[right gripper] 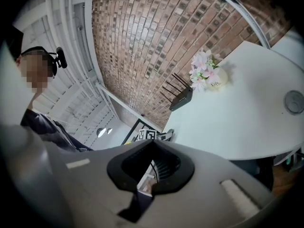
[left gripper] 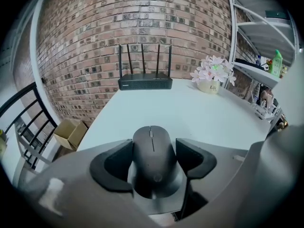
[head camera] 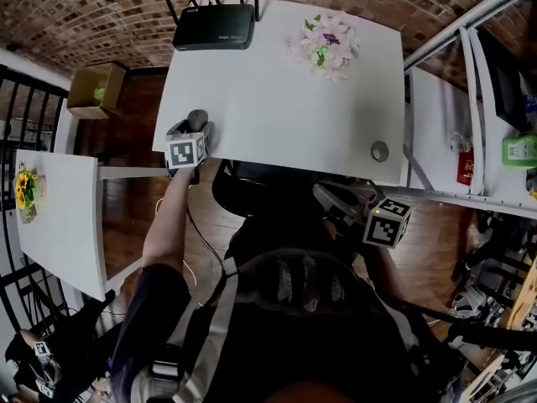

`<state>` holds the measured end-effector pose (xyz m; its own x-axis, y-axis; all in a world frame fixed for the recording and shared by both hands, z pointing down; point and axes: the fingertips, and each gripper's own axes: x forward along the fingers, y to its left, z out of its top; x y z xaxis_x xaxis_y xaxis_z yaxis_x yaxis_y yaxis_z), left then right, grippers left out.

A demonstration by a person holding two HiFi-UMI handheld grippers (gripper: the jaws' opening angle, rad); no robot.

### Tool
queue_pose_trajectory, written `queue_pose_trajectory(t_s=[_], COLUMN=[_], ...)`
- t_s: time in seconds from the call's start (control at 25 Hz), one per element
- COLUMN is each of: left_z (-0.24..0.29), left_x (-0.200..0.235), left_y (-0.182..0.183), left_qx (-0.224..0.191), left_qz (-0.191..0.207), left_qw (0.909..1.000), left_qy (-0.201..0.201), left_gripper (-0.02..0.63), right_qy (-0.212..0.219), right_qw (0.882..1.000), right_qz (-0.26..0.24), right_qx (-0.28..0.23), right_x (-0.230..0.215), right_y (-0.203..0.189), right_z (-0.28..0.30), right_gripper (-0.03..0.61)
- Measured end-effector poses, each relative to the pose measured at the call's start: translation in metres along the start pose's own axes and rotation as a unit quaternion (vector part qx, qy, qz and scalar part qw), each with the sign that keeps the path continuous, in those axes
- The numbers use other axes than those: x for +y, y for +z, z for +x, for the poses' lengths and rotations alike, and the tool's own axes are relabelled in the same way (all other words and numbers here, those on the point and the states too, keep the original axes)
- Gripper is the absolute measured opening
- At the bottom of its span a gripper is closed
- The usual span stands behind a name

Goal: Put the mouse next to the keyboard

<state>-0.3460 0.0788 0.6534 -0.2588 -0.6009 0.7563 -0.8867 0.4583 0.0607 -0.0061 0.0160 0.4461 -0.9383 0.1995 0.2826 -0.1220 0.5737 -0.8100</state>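
Closest to me, my right gripper point(head camera: 336, 200) hangs by my body, below the table point(head camera: 277, 99) edge, jaws pressed together on nothing. Just ahead, my left gripper point(head camera: 191, 137) is clamped on the mouse point(left gripper: 152, 148), pads on its two flanks, nose pointing away from me, right over the table's near-left edge. I can't tell whether it touches the top.

Out ahead: bare white top, a round grommet point(head camera: 380, 151) to the right, flowers point(head camera: 325, 44) further back, router point(head camera: 214, 28) at the far edge. No keyboard in any view, and that's my first worry: with nothing to line up against, I could set the mouse down in the wrong spot. The second is this edge: if I let go here, that smooth rounded shell could slide off to the floor. It could also squirt out of the pads if I swing fast.
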Motion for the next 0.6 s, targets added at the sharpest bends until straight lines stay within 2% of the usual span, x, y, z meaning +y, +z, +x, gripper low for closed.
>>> queue_pose_trajectory(t_s=[0.44,0.6], left_z=[0.001,0.002], left_x=[-0.024,-0.040], left_y=[0.001,0.000], left_qx=[0.005,0.018], left_qz=[0.001,0.024], left_qw=[1.0000,0.9995], left_qy=[-0.004,-0.014], left_gripper=[0.291,0.291], right_qy=[0.008,0.012], right_qw=[1.000,1.000], right_qz=[0.012,0.009], right_qx=[-0.010,-0.012], right_x=[-0.009,-0.013], right_y=[-0.005,-0.004], right_z=[-0.011,-0.016], right_gripper=[0.003,0.003])
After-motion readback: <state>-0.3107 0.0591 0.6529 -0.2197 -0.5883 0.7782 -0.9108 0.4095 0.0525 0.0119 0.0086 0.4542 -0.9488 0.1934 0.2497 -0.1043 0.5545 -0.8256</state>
